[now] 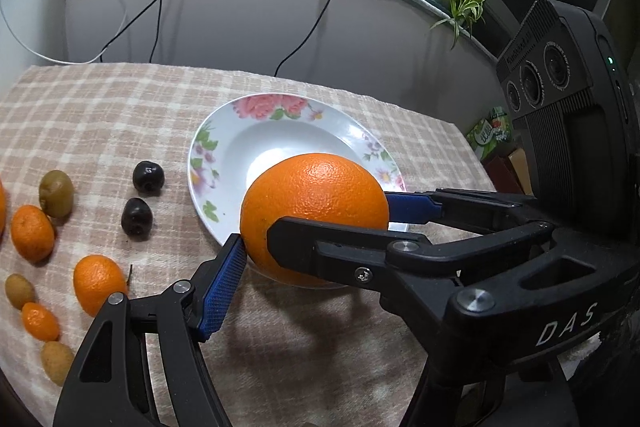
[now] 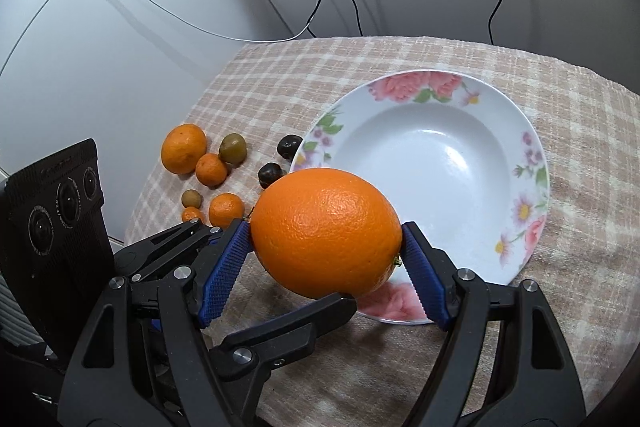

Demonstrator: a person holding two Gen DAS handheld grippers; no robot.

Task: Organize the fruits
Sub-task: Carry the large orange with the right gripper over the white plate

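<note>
The orange [image 2: 326, 231] hangs in the air over the near rim of the plate [image 2: 532, 163], clear of the desk [image 2: 580, 131]. The right tool [image 2: 326, 229] is clamped on it. Its two blue pads [image 2: 424, 275] press the orange's opposite ends, so the fruit lies crosswise between the fingers.

The left tool [image 1: 304, 267] comes in from the side away from the plate and grips the same orange. One blue pad [image 1: 224, 279] bears on the orange's flank just beside the right tool's finger. Its other finger is hidden in the left view. In the right view that finger reaches under the fruit, with its tip against the underside.

The plate is white with a flowered rim. Its well is bare, with no fruit in it, and it sits on the checked cloth that covers the desk.

The other fruits lie on the cloth outside the plate. Two dark fruits [image 2: 289, 146] lie just beside its rim. Farther from the plate are a green fruit [image 2: 233, 148], several mandarins [image 2: 184, 149] and a few small brownish fruits [image 2: 191, 197].
</note>
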